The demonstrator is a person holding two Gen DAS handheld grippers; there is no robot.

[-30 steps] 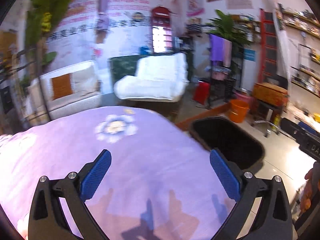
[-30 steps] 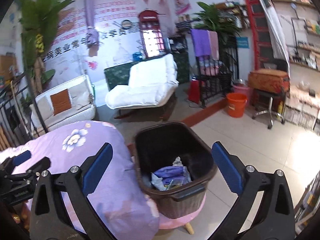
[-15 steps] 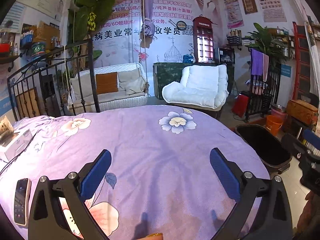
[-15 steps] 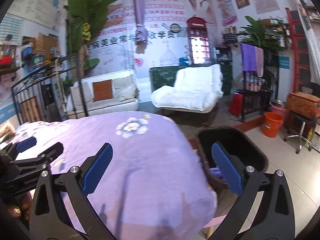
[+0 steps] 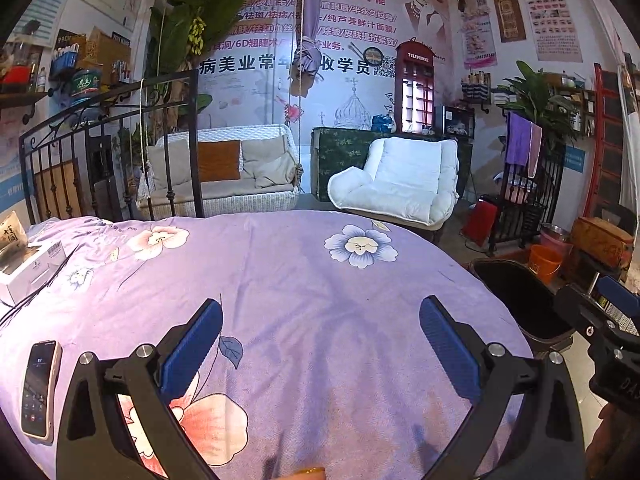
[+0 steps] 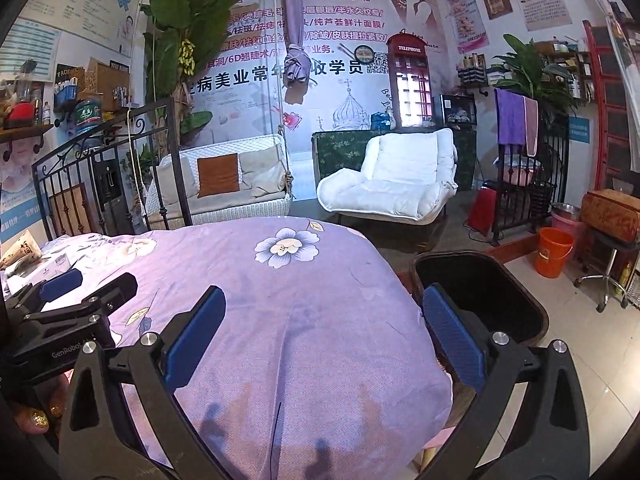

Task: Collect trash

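Observation:
A dark brown trash bin (image 6: 484, 296) stands on the floor at the right edge of the table; it also shows in the left wrist view (image 5: 520, 300). Its inside is hidden from here. My left gripper (image 5: 320, 344) is open and empty above the purple flowered tablecloth (image 5: 300, 272). My right gripper (image 6: 324, 332) is open and empty above the cloth (image 6: 304, 312) near the bin. Each gripper shows at the edge of the other's view. No loose trash shows on the cloth between the fingers.
A phone (image 5: 40, 388) lies at the table's left front. A white box (image 5: 30, 270) and a paper packet (image 5: 10, 232) sit at the far left. Behind are a black metal railing (image 5: 112, 152), a swing sofa (image 5: 224, 172), a white chair (image 5: 400, 180) and an orange bucket (image 6: 554, 252).
Both grippers have swung left and back from the bin to over the table. The bin's contents are out of sight now. Both stay open.

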